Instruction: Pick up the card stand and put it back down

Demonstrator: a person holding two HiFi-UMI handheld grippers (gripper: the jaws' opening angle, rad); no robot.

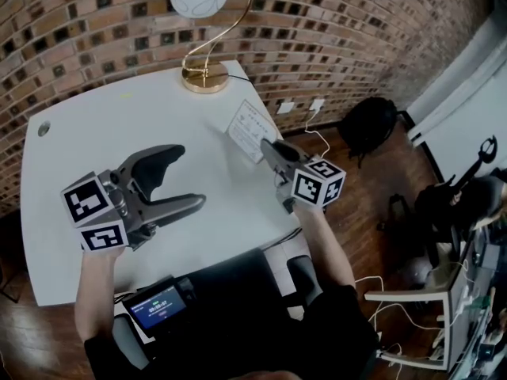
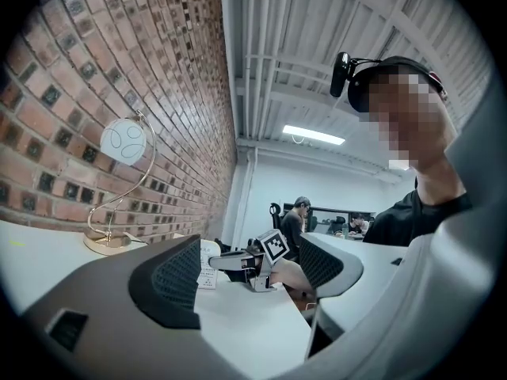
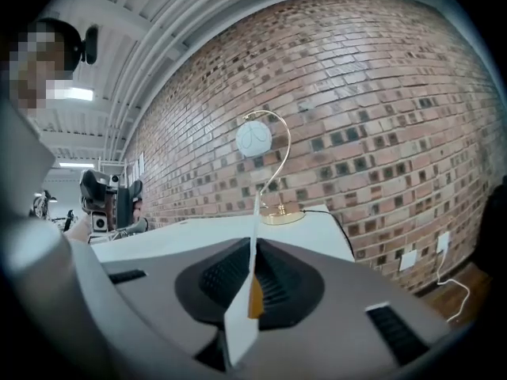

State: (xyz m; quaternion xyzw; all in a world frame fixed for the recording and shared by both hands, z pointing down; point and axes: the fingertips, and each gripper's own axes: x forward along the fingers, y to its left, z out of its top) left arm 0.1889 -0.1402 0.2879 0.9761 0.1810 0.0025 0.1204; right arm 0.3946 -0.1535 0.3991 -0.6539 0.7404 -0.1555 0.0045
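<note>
Head view: the right gripper (image 1: 268, 145) meets the card stand (image 1: 250, 130) near the white table's (image 1: 95, 133) far edge. The left gripper (image 1: 188, 176) hangs well apart.

Left gripper view: jaws spread, nothing between them (only the other gripper beyond).

Right gripper view: jaws pinch the stand's thin edge. The grasp looks made, while lifting and setting down remain.

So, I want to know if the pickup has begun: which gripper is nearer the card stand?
Right. The right gripper is shut on the card stand; the left gripper is open over the table, well apart to the stand's left.
</note>
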